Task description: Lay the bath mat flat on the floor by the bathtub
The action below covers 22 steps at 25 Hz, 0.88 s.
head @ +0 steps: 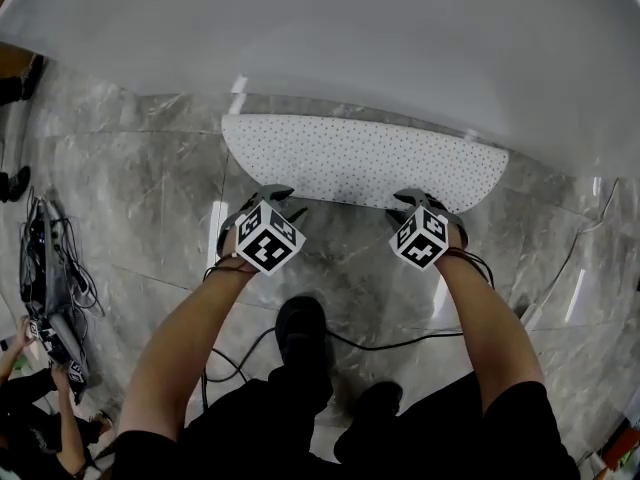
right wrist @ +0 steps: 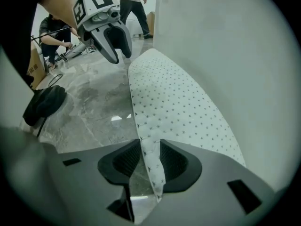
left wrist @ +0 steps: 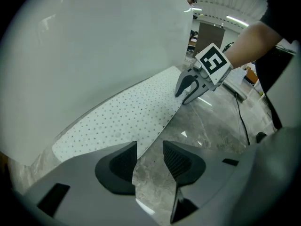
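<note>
The white dotted bath mat (head: 360, 163) lies flat on the grey marble floor against the white bathtub (head: 350, 38) wall. My left gripper (head: 283, 196) hangs over the mat's near edge towards its left end. In the left gripper view its jaws (left wrist: 150, 157) stand open with bare floor between them, and the mat (left wrist: 127, 121) edge runs up beside the left pad. My right gripper (head: 412, 200) is at the near edge towards the right end. In the right gripper view its jaws (right wrist: 150, 161) are shut on the mat's (right wrist: 178, 102) raised edge.
A black cable (head: 380, 343) runs over the floor near the person's black shoes (head: 300, 328). A bundle of cables and gear (head: 50, 298) lies at the far left. Other people (right wrist: 129, 4) and a cardboard box (right wrist: 33, 65) are farther off.
</note>
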Available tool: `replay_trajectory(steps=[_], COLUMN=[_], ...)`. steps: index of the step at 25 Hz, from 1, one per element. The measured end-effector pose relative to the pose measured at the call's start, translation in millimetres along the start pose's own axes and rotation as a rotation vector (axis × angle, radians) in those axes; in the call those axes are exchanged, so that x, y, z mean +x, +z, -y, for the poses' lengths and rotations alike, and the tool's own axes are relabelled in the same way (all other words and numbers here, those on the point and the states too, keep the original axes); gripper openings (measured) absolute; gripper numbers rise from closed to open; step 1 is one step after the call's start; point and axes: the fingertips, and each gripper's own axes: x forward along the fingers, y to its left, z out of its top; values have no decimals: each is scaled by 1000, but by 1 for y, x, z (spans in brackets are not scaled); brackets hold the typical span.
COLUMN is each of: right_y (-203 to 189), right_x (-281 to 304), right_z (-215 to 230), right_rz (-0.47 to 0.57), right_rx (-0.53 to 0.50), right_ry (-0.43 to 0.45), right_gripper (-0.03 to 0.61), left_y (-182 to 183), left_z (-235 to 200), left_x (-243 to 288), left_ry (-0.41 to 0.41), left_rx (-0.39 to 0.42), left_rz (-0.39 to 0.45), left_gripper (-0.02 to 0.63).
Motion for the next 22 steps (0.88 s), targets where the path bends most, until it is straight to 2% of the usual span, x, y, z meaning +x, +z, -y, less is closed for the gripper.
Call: replay_trajectory(steps=[3,4,6,9,14,17,19,20,21,22], right_y=[-2,-2,-1,9,35,50,56,58,59,60], right_x=[0,0,-3,-22,-65,-86,-95,-98,-100,-101], right_z=[2,3,7,13,31,34,29,26,24,21], right_rz=[-19,-27,-29,36,199,268,285,289,290,290], right_rx=[-48,-63,-49,63,286,364,373,369,364,359], right_ry=[-36,-53,-69,-53,21,67,85,89,93,97], right_gripper=[113,75,60,48,46,46,46,46,46,46], left_y=[-1,0,2,9,32,49,56,58,59,59], left_z=[5,7,11,16,19,14,10,8,7,6], left_x=[7,8,11,17,27,31,32,31,29,27], left_ry=[-19,-23,-29,-20,76,121,139,144,147,148], left_rx=[-4,1,17,61,195,233,242,247,253,259], left_rz=[-14,-18,-21,-19,-7,7,12,14,18,24], left_gripper=[192,195,199,213,268,270,270,261,211,108])
